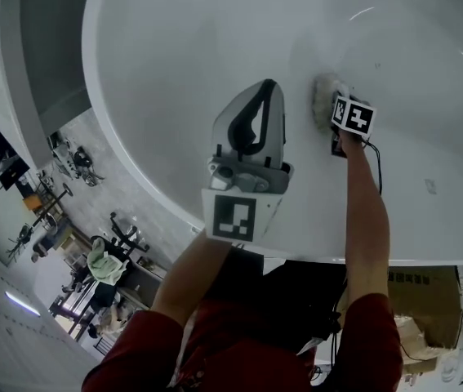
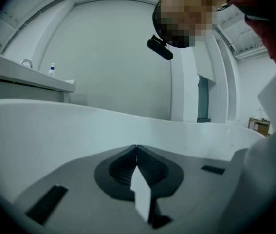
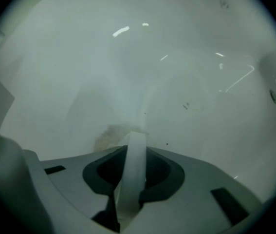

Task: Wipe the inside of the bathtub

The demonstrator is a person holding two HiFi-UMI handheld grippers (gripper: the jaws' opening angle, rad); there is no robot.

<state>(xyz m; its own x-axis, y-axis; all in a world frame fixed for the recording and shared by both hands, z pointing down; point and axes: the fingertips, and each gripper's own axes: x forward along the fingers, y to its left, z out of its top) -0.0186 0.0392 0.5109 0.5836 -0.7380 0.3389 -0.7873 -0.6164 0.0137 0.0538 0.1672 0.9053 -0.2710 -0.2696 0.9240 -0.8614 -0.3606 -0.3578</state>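
Left in the head view I see a grey floor [image 1: 129, 190] with black stands [image 1: 74, 160] on it. A pale green garment [image 1: 104, 261] is draped over a seat farther down. 1 cardboard box [image 1: 425, 288] sits at the lower right. In the left gripper view, a white table [image 2: 28, 81] along the wall carries a curved tap [image 2: 26, 62] and 1 small bottle [image 2: 52, 70] with a blue top, near each other. A brown carton [image 2: 261, 126] shows at the far right, past a dark doorway [image 2: 203, 99].
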